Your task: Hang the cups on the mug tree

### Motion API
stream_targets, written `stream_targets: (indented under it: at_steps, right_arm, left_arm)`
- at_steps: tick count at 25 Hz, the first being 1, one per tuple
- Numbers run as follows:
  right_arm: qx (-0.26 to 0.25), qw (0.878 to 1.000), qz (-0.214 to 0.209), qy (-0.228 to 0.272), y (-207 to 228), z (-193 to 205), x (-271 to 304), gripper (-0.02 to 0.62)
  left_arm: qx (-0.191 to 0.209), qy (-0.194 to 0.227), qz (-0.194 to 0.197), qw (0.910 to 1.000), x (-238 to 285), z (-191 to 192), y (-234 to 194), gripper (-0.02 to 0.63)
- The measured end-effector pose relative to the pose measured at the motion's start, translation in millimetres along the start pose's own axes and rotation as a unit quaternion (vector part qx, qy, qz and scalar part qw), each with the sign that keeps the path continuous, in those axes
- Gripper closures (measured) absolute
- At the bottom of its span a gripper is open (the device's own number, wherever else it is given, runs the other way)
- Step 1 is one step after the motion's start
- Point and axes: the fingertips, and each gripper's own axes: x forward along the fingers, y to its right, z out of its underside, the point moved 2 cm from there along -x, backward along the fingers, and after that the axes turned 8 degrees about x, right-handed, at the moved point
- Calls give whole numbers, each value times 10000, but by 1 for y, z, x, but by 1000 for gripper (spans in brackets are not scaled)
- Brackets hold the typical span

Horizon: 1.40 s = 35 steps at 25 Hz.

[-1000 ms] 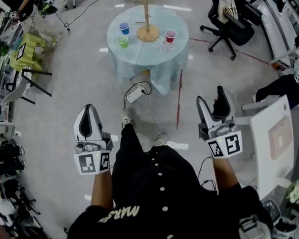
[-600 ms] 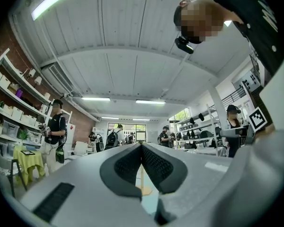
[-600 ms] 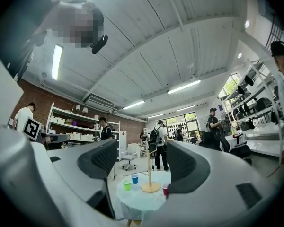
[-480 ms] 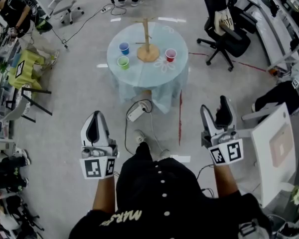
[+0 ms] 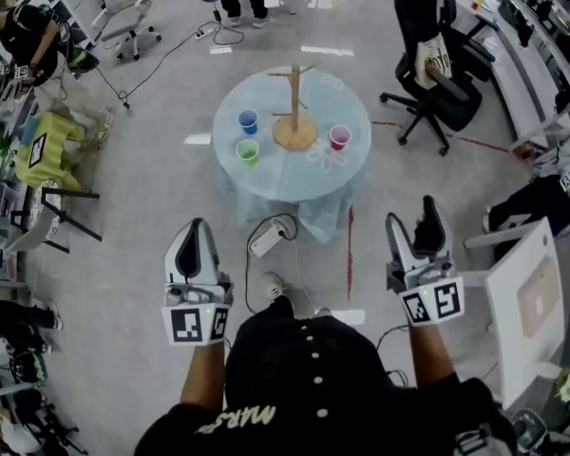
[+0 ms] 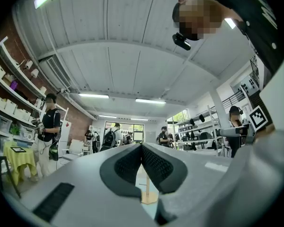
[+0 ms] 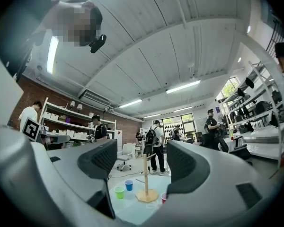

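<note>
A round table with a pale blue cloth [image 5: 266, 183] stands ahead on the floor. On it the wooden mug tree [image 5: 295, 112] stands upright with bare pegs. A blue cup [image 5: 248, 121] and a green cup [image 5: 247, 150] sit left of it, and a pink cup [image 5: 339, 137] to its right. My left gripper [image 5: 197, 234] is shut and holds nothing. The right gripper [image 5: 413, 226] is open and holds nothing. Both are well short of the table. The right gripper view frames the mug tree [image 7: 146, 181], green cup [image 7: 119, 192] and blue cup [image 7: 128, 185] between its jaws.
A white power strip [image 5: 266, 239] with its cable lies on the floor before the table, beside a red floor line [image 5: 350, 255]. A black office chair [image 5: 437, 60] stands at the right, a white desk [image 5: 524, 293] near my right hand, a yellow stool [image 5: 47, 150] at the left. People stand beyond.
The person has walked toward the table, which now sits lower and nearer in the head view. Both grippers have travelled along, their jaws unchanged.
</note>
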Motion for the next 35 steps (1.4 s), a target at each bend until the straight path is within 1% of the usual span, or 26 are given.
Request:
stream_targets:
  at_steps: [4, 8, 14, 18, 26, 32, 35]
  right_arm:
    - [-30, 10000, 63, -19, 1, 7, 29, 281]
    - [-94, 9999, 107, 73, -5, 8, 61, 281]
    - [-157, 9992, 306, 214, -16, 11, 96, 281]
    - [-186, 9985, 496, 161, -30, 17, 113, 281]
    - [-130, 9967, 801, -14, 16, 28, 127, 281]
    - [-57, 9972, 737, -62, 62, 32, 171, 279]
    - [-42, 9979, 636, -138, 86, 33, 194, 279]
  left_arm:
    - [-69, 17, 17, 10000, 24, 10, -20, 607]
    - [-121, 99, 91, 9998, 46, 16, -42, 607]
    - [-175, 252, 304, 9991, 77, 17, -78, 607]
    - [-240, 256, 550, 9979, 95, 20, -98, 607]
    - [-347, 122, 787, 9962, 143, 42, -77, 607]
    - [-351, 55, 758, 9965, 201, 53, -64, 607]
    - [-243, 98, 799, 9965, 231, 51, -52, 607]
